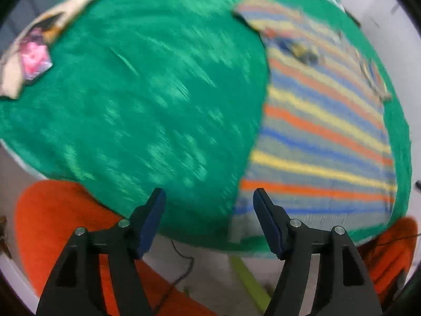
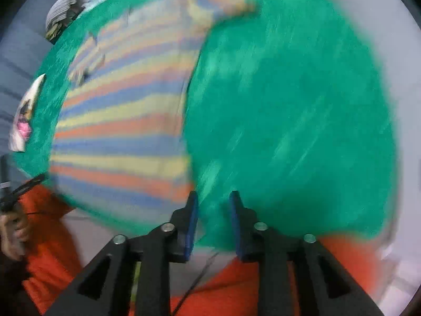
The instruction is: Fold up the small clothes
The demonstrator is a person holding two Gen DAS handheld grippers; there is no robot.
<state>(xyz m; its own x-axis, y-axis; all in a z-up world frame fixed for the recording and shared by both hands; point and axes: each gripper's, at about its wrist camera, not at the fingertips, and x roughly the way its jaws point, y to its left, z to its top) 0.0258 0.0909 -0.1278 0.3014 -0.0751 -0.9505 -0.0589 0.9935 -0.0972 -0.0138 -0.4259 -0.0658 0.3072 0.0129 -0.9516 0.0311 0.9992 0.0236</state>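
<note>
While the striped shirt [image 1: 323, 131] lies flat and unfolded on the green-covered bench [image 1: 147, 84], left tool [image 1: 209, 197] and right tool [image 2: 213, 200] hover spread, empty.

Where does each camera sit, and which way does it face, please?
Left wrist: on the left tool, looking forward over the green cloth; striped garment to its right; open fingers and orange clothing show.
Right wrist: on the right tool, same cloth; garment to its left; a hand shows.
Shared: cloth, garment, printed item.
</note>
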